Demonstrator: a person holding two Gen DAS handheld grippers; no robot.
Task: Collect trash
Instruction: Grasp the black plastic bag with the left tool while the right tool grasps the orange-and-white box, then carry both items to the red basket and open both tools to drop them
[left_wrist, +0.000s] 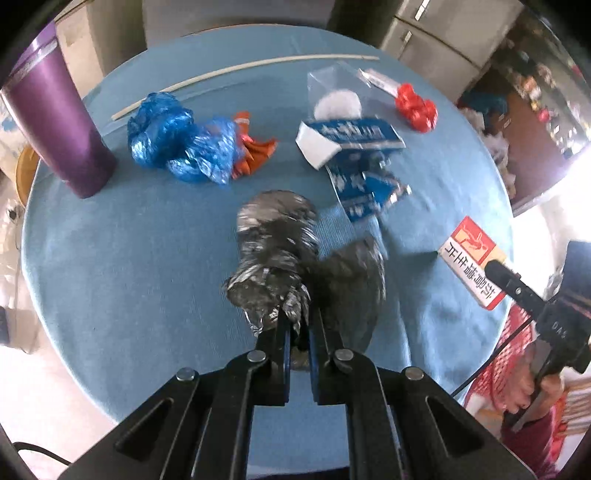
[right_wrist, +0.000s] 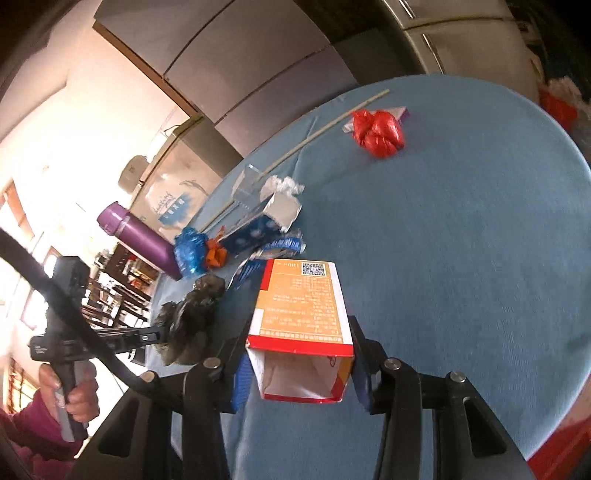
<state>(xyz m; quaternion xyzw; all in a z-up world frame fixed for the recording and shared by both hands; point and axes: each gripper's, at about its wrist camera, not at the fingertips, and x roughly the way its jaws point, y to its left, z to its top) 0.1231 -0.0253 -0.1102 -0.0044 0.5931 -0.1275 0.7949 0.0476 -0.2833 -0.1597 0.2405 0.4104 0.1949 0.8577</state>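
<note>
Left wrist view: left tongs (left_wrist: 297, 317) pinch a crumpled black bag (left_wrist: 275, 251) by a gathered corner; the bag hangs just ahead of the tips, above the table (left_wrist: 129, 258).
Right wrist view: right tongs (right_wrist: 301, 363) clamp an empty orange carton (right_wrist: 301, 314) across its side walls, its open end facing the camera.
Bag handling: probably very light, soft and slick film; a bunched fold is the safest hold, since a single layer could slide out.
Carton handling: light, thin card, likely to cave under a hard squeeze; holding it near the open end, as now, looks sound.
Trash ahead of the left tongs: blue bag (left_wrist: 177, 140) with an orange scrap (left_wrist: 251, 147) touching it, blue wrappers (left_wrist: 354, 155), red bag (left_wrist: 415, 107), a thin stick (left_wrist: 240, 68) at the far rim.
Non-trash: purple flask (left_wrist: 59, 122), upright, far left of the left tongs.
Surface: round table under a blue ribbed cloth.
Room: grey cabinets beyond the table; a red basket (left_wrist: 513, 350) low to the right of the left tongs, possibly the bin.
</note>
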